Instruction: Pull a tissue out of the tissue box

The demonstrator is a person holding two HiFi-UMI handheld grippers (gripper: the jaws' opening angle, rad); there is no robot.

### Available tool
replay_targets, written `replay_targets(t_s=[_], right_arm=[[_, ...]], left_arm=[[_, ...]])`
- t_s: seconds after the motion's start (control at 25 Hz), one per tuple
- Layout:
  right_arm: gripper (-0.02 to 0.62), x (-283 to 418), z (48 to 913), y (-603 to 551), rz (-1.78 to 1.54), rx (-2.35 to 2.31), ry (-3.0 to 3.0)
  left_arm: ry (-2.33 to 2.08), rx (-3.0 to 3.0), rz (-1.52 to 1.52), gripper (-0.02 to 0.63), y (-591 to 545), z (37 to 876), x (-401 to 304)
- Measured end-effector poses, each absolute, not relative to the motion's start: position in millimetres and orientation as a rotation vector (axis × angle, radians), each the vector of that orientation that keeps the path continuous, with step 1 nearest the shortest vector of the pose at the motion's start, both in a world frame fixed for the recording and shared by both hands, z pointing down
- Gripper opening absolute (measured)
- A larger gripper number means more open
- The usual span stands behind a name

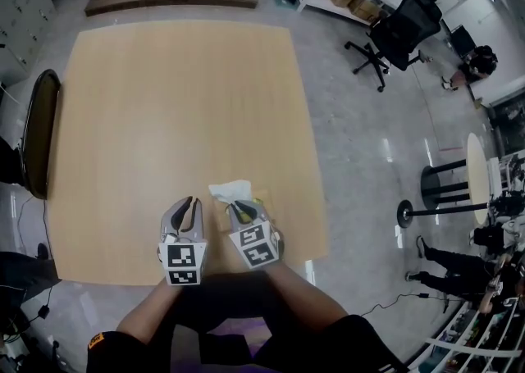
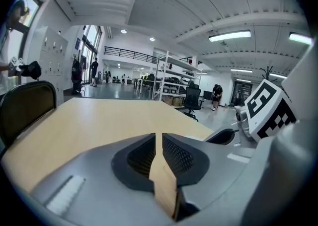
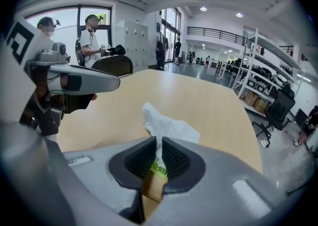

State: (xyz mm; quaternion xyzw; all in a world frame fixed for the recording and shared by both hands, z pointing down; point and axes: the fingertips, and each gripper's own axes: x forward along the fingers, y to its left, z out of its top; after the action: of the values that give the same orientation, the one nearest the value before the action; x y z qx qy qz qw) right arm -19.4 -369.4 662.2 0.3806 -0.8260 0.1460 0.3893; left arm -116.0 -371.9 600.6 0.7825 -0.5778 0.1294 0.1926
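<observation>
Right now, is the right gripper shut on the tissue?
Shut on it: the right gripper pinches the tissue between its pads.

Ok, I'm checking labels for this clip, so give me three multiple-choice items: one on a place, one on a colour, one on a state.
1. Which table edge is the tissue nearest? A) far B) near C) left
2. The tissue's colour? A) white B) blue C) pink
3. The right gripper is: A) open B) shut on the tissue C) out of view
Key: 1 B, it stands closest to that edge; 2 A, it shows white; 3 B, the pads pinch it.
</observation>
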Motion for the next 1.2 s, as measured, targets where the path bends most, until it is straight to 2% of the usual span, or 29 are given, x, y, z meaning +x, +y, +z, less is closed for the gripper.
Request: replay_targets(t_s=[0.08,0.28,0.88,1.2], right_arm=[[0.013,-18,662,-369,0.372,0.98,-2.097],[0.0,-14,655,-374,0.376,1.047,-2.097],[-0.002,17,562,-378,0.363,1.477,-2.166],[-0.002,25,564,-348,0.384,1.532,-2.141]], left_arm=[[-1.614,2.201,0.362,0.06,-372,600,-116],[-1.588,2.219,0.354,0.054,-373,601,-116],[-1.378,2.36,0.33,0.018,-356,596,-90],[-1.292,2.439,0.341,0.018,-343,598,-70]])
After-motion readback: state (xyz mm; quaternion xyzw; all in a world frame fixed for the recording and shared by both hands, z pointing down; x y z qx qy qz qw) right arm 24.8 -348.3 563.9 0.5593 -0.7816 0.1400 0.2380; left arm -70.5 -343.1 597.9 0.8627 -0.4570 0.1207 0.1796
